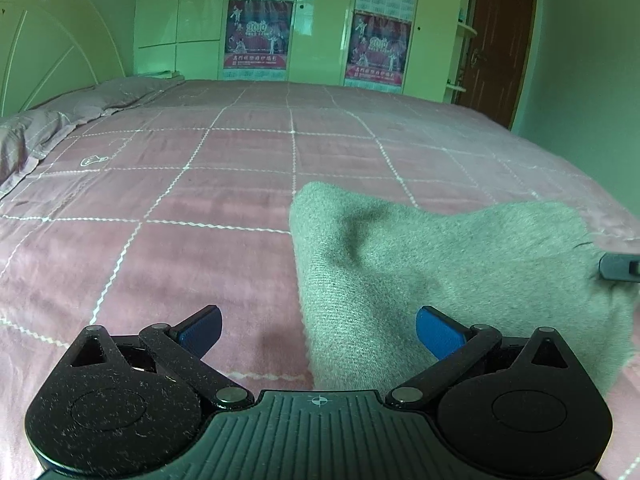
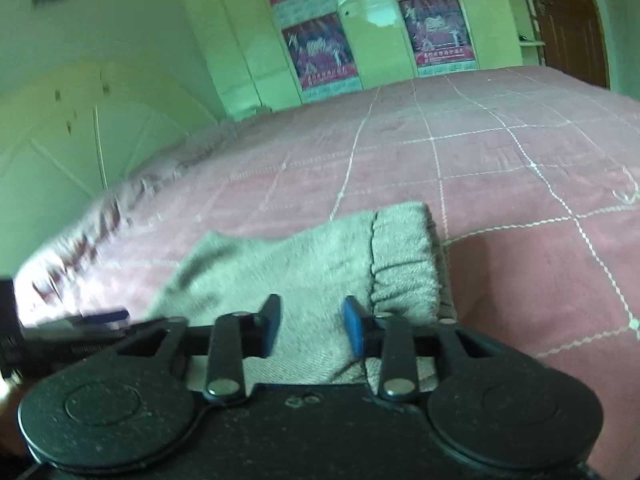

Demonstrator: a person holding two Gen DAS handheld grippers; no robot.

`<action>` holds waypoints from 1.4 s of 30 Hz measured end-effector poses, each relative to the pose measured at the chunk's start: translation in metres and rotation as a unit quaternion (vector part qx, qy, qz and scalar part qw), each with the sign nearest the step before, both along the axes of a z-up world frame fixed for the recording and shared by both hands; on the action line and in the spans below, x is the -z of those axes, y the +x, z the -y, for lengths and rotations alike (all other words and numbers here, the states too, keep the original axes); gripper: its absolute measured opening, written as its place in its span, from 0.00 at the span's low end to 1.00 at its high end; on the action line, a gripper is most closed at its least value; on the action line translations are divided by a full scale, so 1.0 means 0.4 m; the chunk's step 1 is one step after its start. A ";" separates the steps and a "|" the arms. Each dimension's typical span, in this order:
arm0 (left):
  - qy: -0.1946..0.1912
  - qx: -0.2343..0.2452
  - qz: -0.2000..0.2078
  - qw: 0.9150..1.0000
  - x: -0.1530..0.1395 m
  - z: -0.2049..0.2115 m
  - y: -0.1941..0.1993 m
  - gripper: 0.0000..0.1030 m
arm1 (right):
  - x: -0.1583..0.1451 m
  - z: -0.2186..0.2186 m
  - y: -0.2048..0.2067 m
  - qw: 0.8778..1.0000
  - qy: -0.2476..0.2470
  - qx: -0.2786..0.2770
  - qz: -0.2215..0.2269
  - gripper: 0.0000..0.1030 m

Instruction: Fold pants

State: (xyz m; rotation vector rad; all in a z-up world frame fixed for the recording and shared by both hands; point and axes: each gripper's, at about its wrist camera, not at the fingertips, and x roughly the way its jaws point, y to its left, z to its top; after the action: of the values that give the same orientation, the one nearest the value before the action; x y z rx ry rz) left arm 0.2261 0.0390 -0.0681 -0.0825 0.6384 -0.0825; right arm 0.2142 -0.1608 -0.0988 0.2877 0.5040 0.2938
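Pants (image 1: 440,264) lie on bed (image 1: 200,184), near its front edge, w/ pillows (image 1: 72,116) far left by headboard (image 1: 52,52). Wardrobe (image 1: 320,20) behind bed (door (image 1: 500,40) to its right). Waistband end (image 2: 404,256) sits on pants' right side.

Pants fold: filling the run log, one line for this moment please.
pants: grey, bunched on pink bedspread | left claw: open | right claw: open, over pants

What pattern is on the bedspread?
Pink bedspread with a grid of white zigzag lines, clearest in the left wrist view.
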 end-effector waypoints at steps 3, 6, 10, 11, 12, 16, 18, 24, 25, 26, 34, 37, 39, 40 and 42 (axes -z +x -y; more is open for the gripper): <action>-0.003 -0.008 0.004 1.000 -0.014 -0.038 -0.047 1.00 | -0.015 0.070 -0.053 0.998 0.055 0.025 0.020 0.55; -0.018 -0.024 0.003 1.000 -0.013 -0.085 -0.099 1.00 | -0.004 0.161 -0.096 0.992 0.117 0.051 0.012 0.70; -0.086 -0.018 -0.021 0.996 0.015 -0.132 -0.112 1.00 | 0.072 0.263 -0.090 0.970 0.225 0.076 -0.043 0.88; -0.113 -0.007 -0.032 0.993 0.024 -0.138 -0.100 1.00 | 0.098 0.279 -0.073 0.965 0.245 0.073 -0.063 0.88; -0.136 0.002 -0.040 0.990 0.031 -0.141 -0.086 1.00 | 0.120 0.290 -0.052 0.961 0.258 0.067 -0.080 0.89; -0.223 0.042 -0.089 0.970 0.075 -0.146 0.009 1.00 | 0.186 0.293 0.027 0.947 0.289 0.047 -0.128 0.95; -0.240 0.048 -0.099 0.964 0.082 -0.147 0.051 1.00 | 0.182 0.281 0.061 0.950 0.278 0.036 -0.136 0.95; -0.284 0.068 -0.131 0.947 0.115 -0.133 0.164 1.00 | 0.170 0.245 0.161 0.952 0.254 -0.015 -0.167 0.95; -0.289 0.073 -0.135 0.945 0.120 -0.129 0.181 1.00 | 0.170 0.240 0.175 0.952 0.254 -0.023 -0.169 0.95; -0.296 0.078 -0.139 0.942 0.124 -0.125 0.195 1.00 | 0.170 0.237 0.186 0.951 0.254 -0.032 -0.172 0.94; -0.302 0.080 -0.160 0.936 0.162 -0.101 0.291 0.48 | 0.185 0.222 0.299 0.937 0.272 -0.080 -0.204 0.69; -0.319 0.090 -0.145 0.932 0.175 -0.104 0.286 0.35 | 0.160 0.189 0.300 0.949 0.224 -0.092 -0.201 0.43; -0.368 0.084 -0.132 0.917 0.179 -0.133 0.276 0.25 | 0.123 0.179 0.292 0.952 0.224 -0.109 -0.175 0.41; -0.378 0.089 -0.118 0.914 0.169 -0.141 0.273 0.24 | 0.099 0.169 0.293 0.955 0.219 -0.120 -0.161 0.40; -0.377 0.095 -0.093 0.917 0.136 -0.150 0.280 0.24 | 0.048 0.147 0.314 0.957 0.214 -0.142 -0.134 0.40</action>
State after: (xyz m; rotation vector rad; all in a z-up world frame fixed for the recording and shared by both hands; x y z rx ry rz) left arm 0.3381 0.0990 -0.1223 -0.7850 0.7749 -0.5138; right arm 0.3397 -0.2195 -0.1181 0.6854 0.7520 0.6528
